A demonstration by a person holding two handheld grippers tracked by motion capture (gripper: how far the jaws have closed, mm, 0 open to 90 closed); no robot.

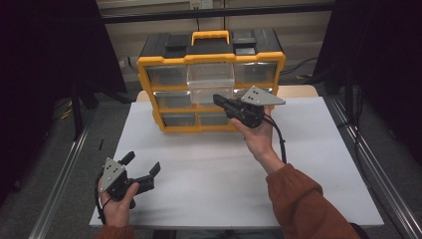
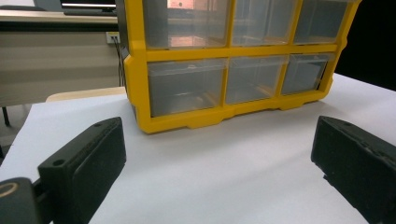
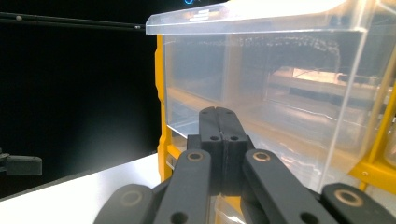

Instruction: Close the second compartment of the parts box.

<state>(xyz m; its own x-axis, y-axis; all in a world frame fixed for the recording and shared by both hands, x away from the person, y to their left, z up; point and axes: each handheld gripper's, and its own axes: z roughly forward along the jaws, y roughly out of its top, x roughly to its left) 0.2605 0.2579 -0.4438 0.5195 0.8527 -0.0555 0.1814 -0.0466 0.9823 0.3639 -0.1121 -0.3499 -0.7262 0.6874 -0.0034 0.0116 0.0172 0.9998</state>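
Touching, seemingly, clear drawer (image 1: pixel 211 82), closed right gripper (image 1: pixel 217 99) fingers (image 3: pixel 218 122) below

Rust-orange sleeves, and each black tool (image 1: pixel 141 169) carries a screwed grey three-cornered plate and black cable

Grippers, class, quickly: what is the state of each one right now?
Left gripper: open, holding nothing, over the white table.
Right gripper: closed, empty, tips at the pulled-out clear plastic drawer.
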